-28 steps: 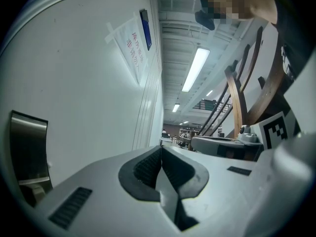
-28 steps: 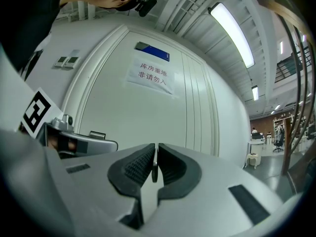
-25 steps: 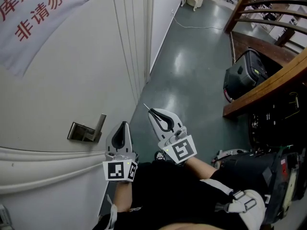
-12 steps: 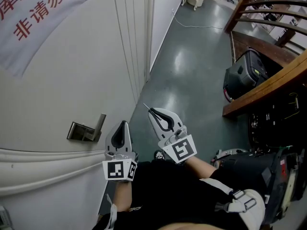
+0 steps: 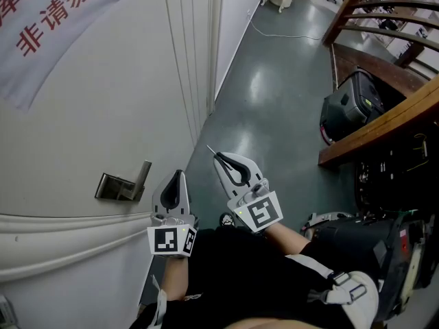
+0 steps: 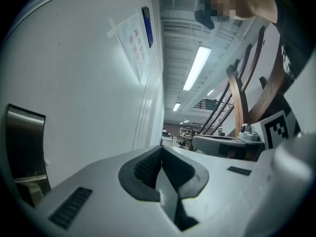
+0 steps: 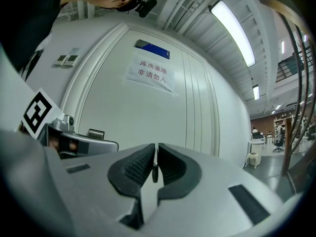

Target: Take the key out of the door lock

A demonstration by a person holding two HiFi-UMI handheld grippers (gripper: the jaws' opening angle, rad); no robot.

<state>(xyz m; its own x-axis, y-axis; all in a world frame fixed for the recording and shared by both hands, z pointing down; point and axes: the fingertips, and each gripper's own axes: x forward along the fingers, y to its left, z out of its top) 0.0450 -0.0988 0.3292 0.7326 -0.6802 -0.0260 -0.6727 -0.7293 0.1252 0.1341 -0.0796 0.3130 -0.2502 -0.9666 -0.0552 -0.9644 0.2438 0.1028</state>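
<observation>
Closest to me, my right gripper (image 7: 154,154) had its pads pressed together on the key (image 7: 154,171), a thin flat blade standing edge-on between them, with its tip poking out past the jaw ends. My left gripper (image 6: 160,154) sat just beside it, jaws closed on nothing.

By my reckoning the key was already clear of the lock, because it hung in open air, apart from the door (image 5: 103,115) and not touching it. What the step needed then was a steady pinch. Such a narrow blade can pivot or slip between ribbed pads, so I judged it best to hold the pressure even, move the wrist slowly, and not knock the protruding tip against anything.

Farther out, the metal door handle (image 5: 123,184) stood on the door near its free edge, to the left of both grippers. I could not make out the keyhole itself; it was probably on that plate. Beyond, a paper notice (image 5: 48,19) hung toward the door's upper part, and the green floor (image 5: 274,101) ran off past the door's edge.
</observation>
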